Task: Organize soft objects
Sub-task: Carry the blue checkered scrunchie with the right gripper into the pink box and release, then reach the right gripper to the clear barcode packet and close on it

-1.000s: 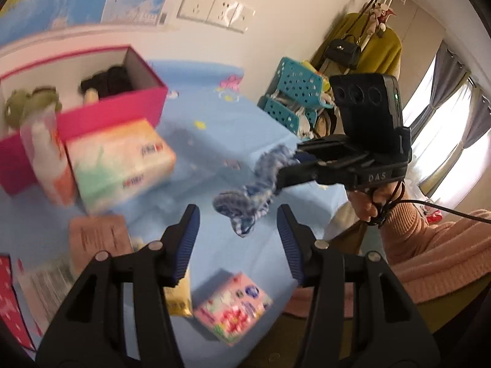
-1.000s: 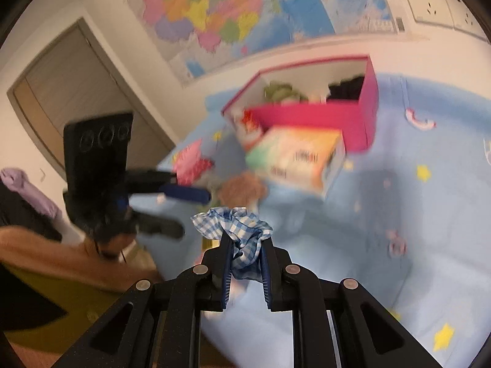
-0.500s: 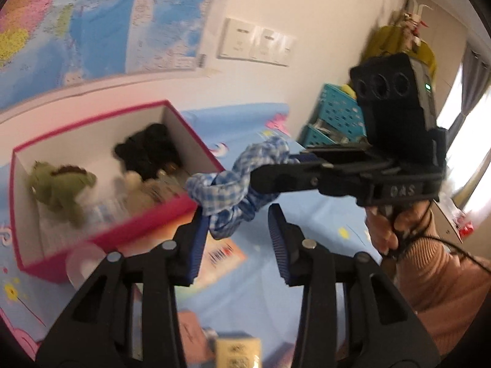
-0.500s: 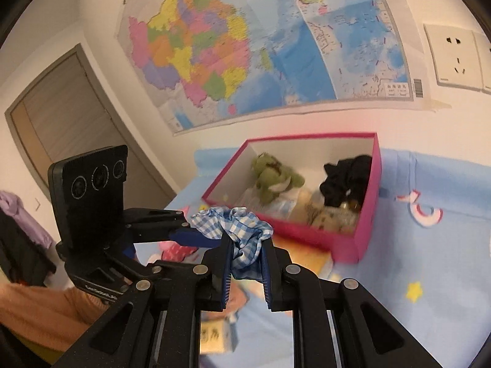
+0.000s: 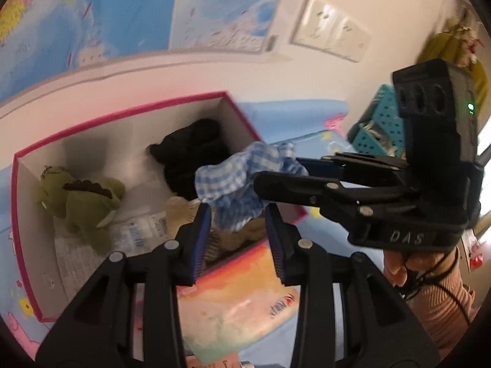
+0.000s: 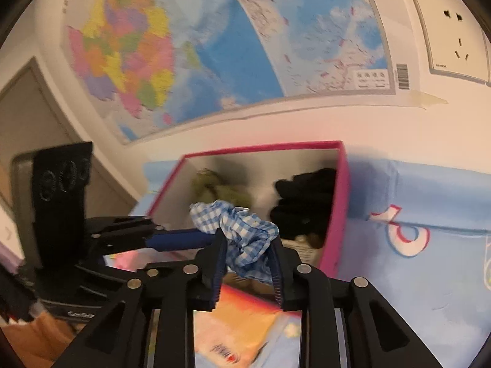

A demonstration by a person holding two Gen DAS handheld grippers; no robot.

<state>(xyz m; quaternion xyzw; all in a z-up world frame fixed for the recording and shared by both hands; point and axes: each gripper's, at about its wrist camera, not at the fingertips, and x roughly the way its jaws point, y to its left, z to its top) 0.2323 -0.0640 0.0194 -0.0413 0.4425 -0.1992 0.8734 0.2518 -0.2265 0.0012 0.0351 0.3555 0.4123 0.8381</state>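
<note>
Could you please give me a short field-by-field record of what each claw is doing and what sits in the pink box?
right claw: shut on checked cloth
left claw: open, empty, fingers either side of the cloth's hanging end
cloth position: in the air over the pink box's near edge
box contents: green plush toy, black fabric
in front of box: tissue pack

Checked cloth [image 5: 242,181] above pink box [image 5: 122,113]

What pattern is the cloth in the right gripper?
Blue-and-white gingham check on the cloth; clearest in the right wrist view, pinched in the right gripper.
</note>
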